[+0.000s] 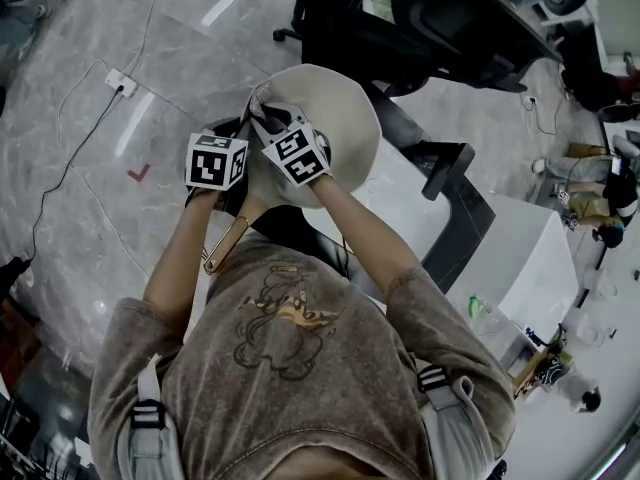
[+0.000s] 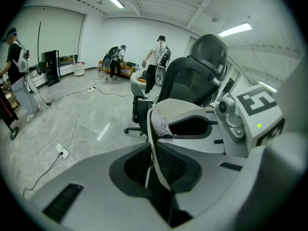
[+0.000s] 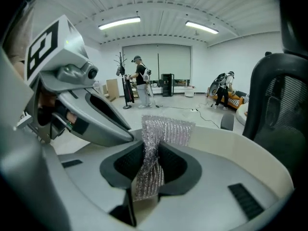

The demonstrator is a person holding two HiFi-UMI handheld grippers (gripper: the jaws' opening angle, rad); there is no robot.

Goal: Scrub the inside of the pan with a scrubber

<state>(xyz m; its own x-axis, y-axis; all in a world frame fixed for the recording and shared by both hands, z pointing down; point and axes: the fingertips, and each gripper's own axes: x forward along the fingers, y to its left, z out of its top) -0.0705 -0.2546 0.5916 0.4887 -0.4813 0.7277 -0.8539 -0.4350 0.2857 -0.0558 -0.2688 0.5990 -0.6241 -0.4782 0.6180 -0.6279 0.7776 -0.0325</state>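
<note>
scrubber (image 3: 156,138), perhaps against pan (image 1: 340,108)

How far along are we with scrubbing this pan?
Done: the left gripper clamps the pan by its rim and the right gripper grips the scrubber. In hand: scrubber at the inner wall by that rim. Left: the rest of the inside; whether any is cleaned cannot be told.

Open lab-type hall: polished grey floor (image 1: 90,118) carrying a power strip (image 1: 121,81), ceiling strip lights (image 3: 119,22), office chairs (image 1: 460,18), white desks (image 1: 520,258), people (image 3: 141,78) standing about.
</note>
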